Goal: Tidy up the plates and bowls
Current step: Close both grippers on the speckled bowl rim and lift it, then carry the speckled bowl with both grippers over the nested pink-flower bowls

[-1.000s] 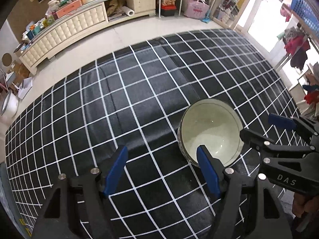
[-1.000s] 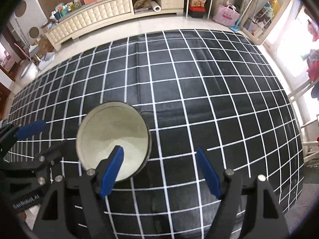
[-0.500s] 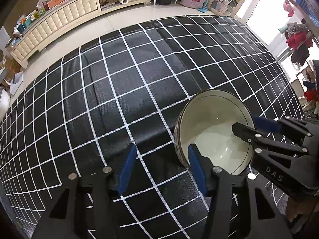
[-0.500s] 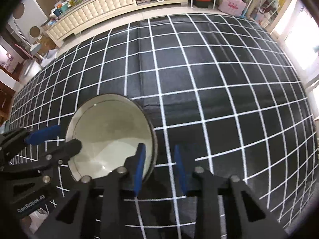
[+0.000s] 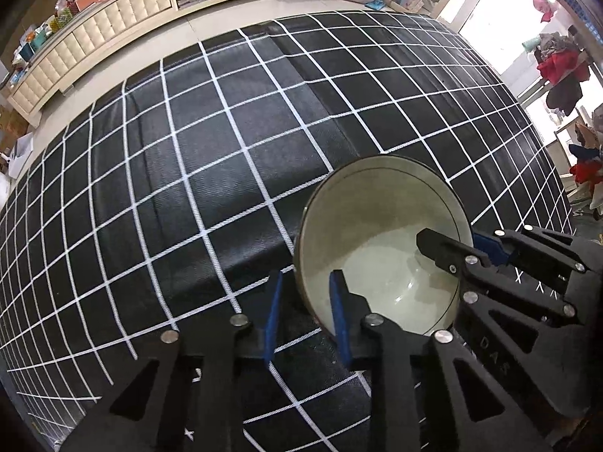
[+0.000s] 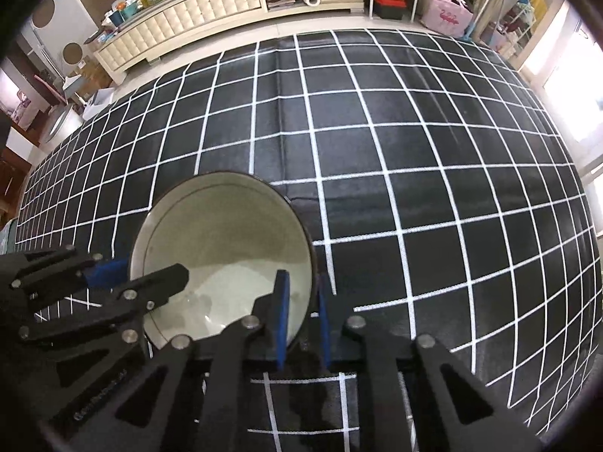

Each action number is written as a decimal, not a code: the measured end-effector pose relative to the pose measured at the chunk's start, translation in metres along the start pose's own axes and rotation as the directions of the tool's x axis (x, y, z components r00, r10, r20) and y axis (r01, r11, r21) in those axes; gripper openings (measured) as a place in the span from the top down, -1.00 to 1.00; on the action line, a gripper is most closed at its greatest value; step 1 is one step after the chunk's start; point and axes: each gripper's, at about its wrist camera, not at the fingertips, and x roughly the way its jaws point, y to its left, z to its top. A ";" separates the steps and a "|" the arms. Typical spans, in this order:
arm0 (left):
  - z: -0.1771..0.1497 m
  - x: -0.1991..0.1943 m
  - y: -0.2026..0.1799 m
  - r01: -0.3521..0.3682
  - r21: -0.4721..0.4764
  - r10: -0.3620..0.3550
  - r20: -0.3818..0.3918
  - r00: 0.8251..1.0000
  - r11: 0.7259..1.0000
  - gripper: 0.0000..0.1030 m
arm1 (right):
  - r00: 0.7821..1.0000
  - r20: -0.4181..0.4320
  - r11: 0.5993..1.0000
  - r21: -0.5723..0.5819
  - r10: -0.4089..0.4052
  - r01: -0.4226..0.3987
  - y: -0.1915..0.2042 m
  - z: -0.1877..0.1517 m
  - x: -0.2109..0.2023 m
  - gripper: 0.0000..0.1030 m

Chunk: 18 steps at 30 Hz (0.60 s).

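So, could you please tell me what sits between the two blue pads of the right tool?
The bowl's rim wall sits there: in the right wrist view, the right tool has one pad inside, one outside.

The surface [image 5: 211,173] wears a black cover crossed by thin white lines in a grid of squares. The bowl [image 5: 380,226] is pale greenish-cream inside, with a dark rim and 1 fine dark ring just below it. Both grippers are black, the left gripper [image 5: 305,316] and the right gripper [image 6: 303,316] each carrying blue pads. Behind, a cream tufted cabinet [image 6: 196,19] stands on a pale floor [image 5: 158,41], near a pink bag [image 6: 448,17].
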 end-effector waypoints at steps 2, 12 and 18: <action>0.000 0.003 -0.003 -0.005 0.004 0.005 0.001 1.000 1.000 0.65 | 1.000 0.010 1.000 -0.007 -0.008 0.008 0.001 -0.002 0.000 0.67; -0.007 -0.001 -0.006 -0.024 0.013 0.024 0.007 1.000 1.000 0.76 | 1.000 0.019 0.999 0.033 0.014 -0.015 -0.001 -0.014 -0.019 0.70; -0.023 -0.021 -0.005 -0.030 0.010 0.030 0.025 0.999 0.999 0.77 | 0.999 0.016 0.998 0.047 0.034 -0.034 0.007 -0.026 -0.032 0.70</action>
